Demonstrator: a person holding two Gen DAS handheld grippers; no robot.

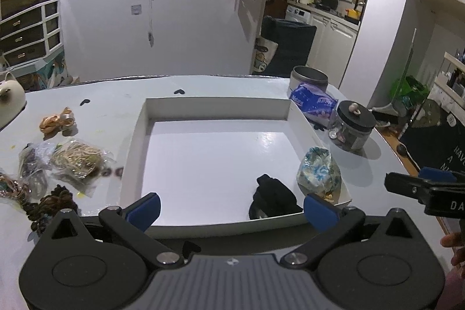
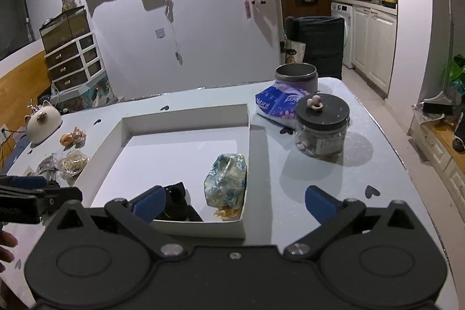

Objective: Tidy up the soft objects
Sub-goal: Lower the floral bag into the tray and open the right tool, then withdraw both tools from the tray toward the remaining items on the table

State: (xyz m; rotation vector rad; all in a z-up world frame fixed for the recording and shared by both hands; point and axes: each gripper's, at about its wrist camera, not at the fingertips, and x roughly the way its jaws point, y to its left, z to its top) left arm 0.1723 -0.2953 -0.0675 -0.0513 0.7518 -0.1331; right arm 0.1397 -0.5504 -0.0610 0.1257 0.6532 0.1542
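Both jaws wide open, empty. Black cloth and floral pouch sit in the white box's near right corner. Bundles wait left on the surface: left gripper should pinch mid-bundle and clear the wall.

A clear glass jar with a black lid stands near the table's right edge. Beyond it, a blue-and-white tissue pack lies against a round grey metal tin at the far right corner. A cream cat-shaped ceramic pot sits at the far left edge.
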